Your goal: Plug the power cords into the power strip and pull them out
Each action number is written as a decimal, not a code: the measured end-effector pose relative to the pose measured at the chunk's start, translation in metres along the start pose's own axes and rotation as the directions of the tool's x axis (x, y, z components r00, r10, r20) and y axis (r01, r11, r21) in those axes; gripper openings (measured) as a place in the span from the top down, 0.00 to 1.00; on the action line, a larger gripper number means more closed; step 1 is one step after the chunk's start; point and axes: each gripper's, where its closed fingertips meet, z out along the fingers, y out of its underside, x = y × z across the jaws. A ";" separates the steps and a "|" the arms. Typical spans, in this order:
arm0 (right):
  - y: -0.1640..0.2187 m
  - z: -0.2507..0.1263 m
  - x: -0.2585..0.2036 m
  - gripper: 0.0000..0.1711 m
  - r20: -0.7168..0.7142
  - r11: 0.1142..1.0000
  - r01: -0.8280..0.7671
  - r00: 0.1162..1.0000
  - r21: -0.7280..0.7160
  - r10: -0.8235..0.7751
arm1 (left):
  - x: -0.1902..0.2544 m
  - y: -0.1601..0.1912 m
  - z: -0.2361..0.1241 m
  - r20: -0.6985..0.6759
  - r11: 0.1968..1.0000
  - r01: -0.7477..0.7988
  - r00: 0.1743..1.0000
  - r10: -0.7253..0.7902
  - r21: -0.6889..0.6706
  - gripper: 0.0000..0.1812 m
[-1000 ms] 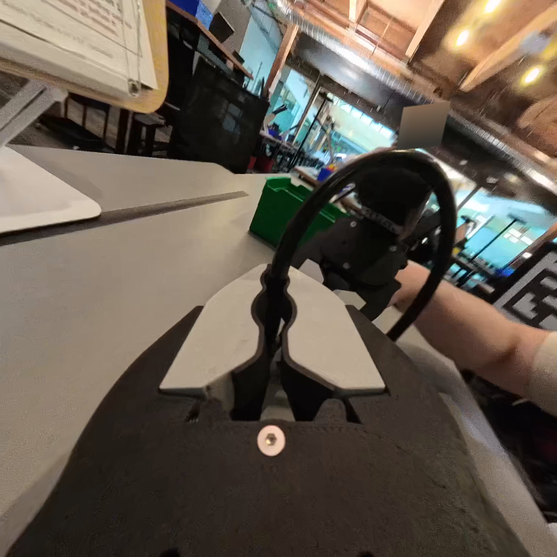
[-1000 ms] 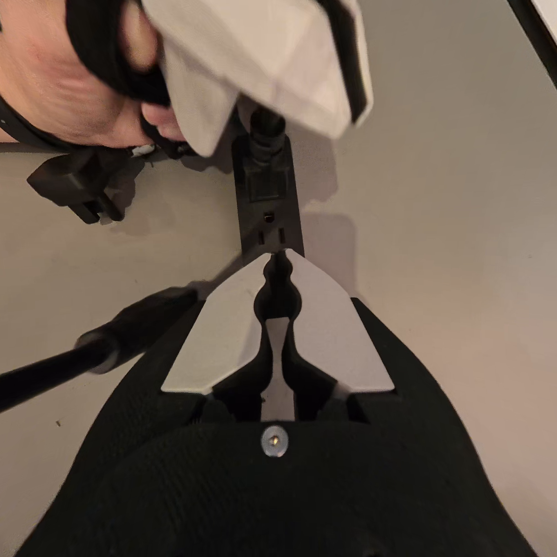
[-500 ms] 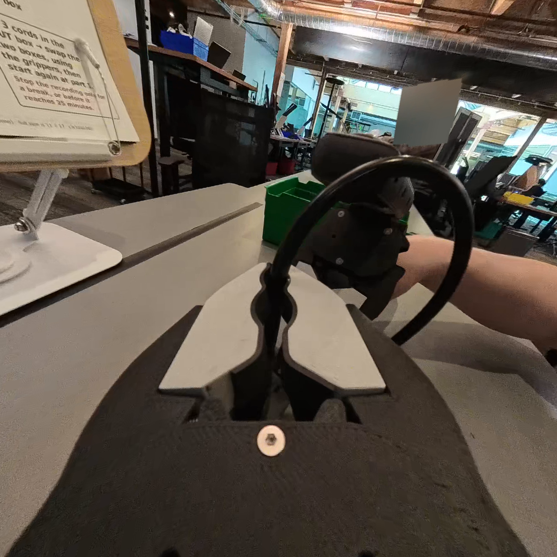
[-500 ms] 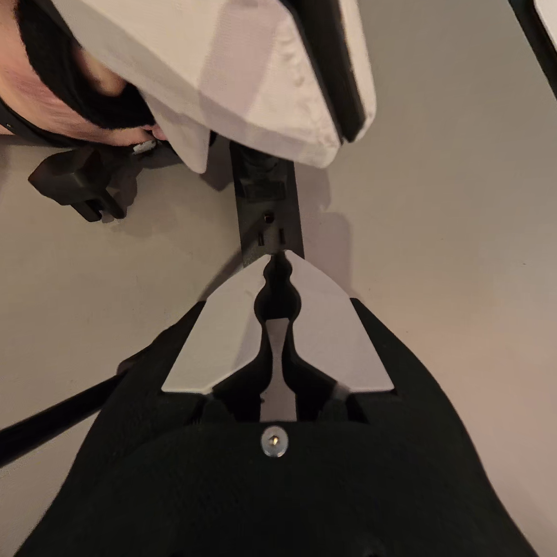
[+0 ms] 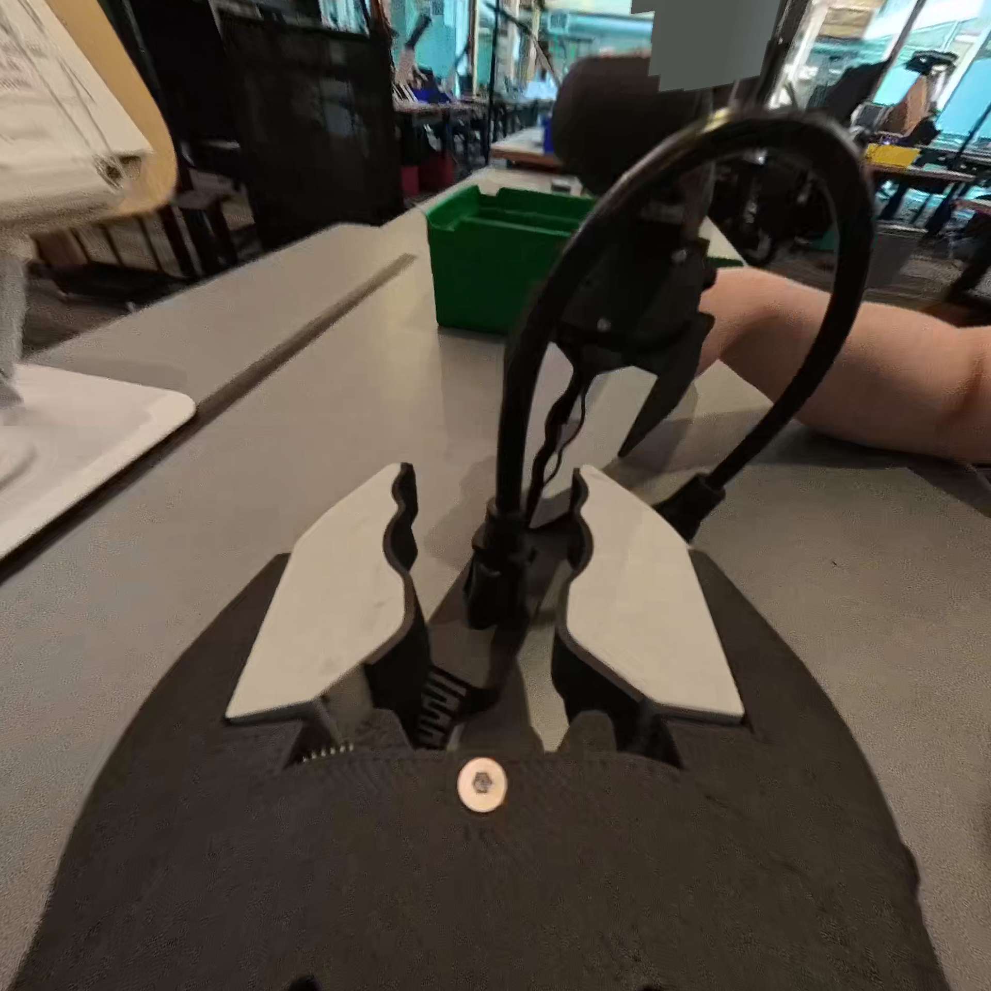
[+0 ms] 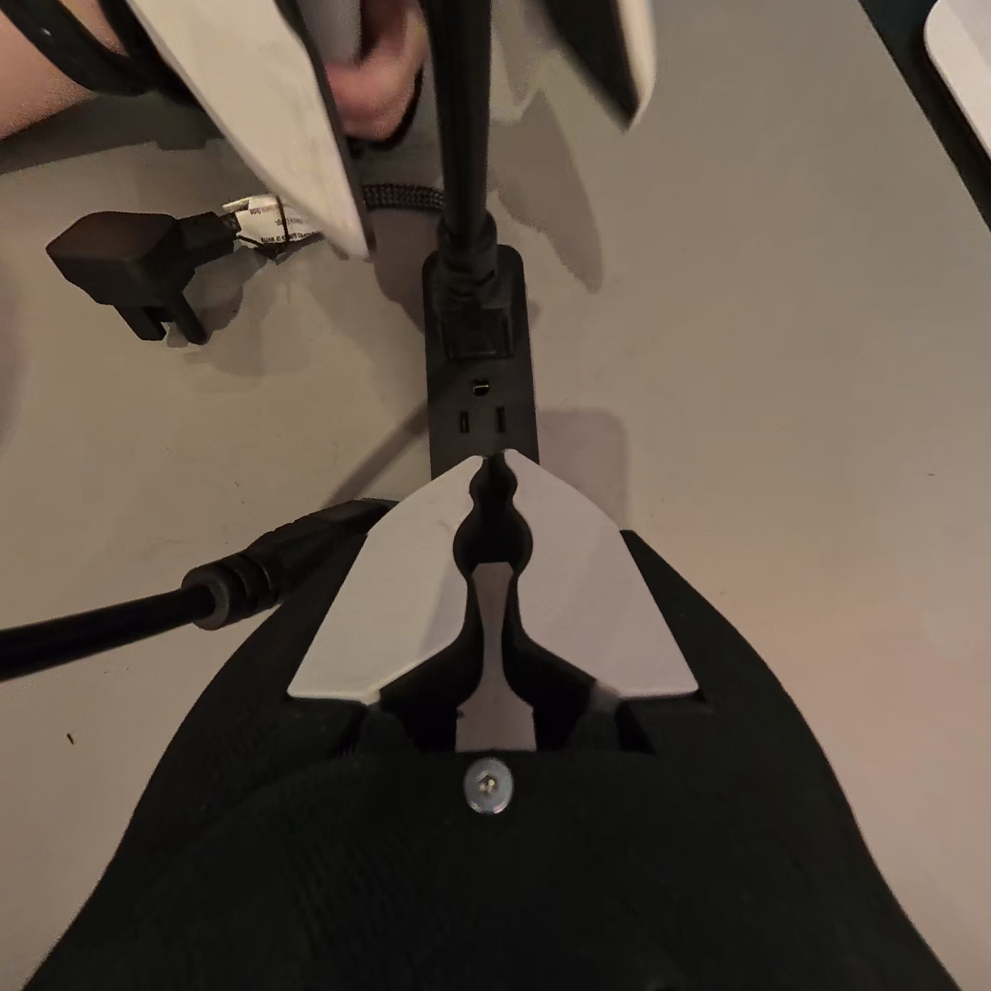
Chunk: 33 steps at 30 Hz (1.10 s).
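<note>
- The left gripper (image 5: 492, 490) stands wide open, its two pale fingers apart on either side of a black plug (image 5: 496, 579) and gripping nothing.
- That plug sits seated in the black power strip (image 6: 480, 375), at the strip's far end as the right wrist view has it, with its thick black cord (image 5: 751, 161) arching up and over and coming down on the grey worktop (image 5: 268, 429).
- The right gripper (image 6: 493, 456) is closed, fingertips meeting, pressed onto the near end of the power strip; whether anything lies between the tips cannot be told.
- One empty three-slot outlet (image 6: 481, 410) shows between the plugged cord and the right gripper's tips.
- A second black cord end (image 6: 257, 568) lies on the worktop just left of the right gripper.
- A loose black angled plug (image 6: 126, 268) lies farther left, apart from the strip, with a white paper tag (image 6: 268, 220) wrapped on its lead; the tag bears small print, too blurred to read.
- A green bin (image 5: 498, 263) stands toward the worktop's far edge.
- A clipboard (image 5: 80, 107) with a printed sheet rises on a white stand (image 5: 80, 429) at the left edge.
</note>
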 end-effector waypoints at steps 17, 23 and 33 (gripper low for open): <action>-0.001 0.000 0.001 0.96 -0.015 0.999 0.044 0.999 0.004 -0.044 | 0.000 0.063 0.018 0.016 0.915 -0.079 0.996 0.093 -0.395 0.71; -0.001 0.000 0.003 0.96 -0.024 0.999 0.047 0.999 0.015 -0.046 | 0.009 0.049 0.020 -0.018 0.946 -0.120 0.993 0.120 -0.301 0.87; 0.000 0.000 0.004 0.95 -0.046 0.998 0.057 0.997 0.018 -0.056 | 0.009 0.044 0.022 0.064 0.955 -0.076 0.993 0.098 -0.287 0.89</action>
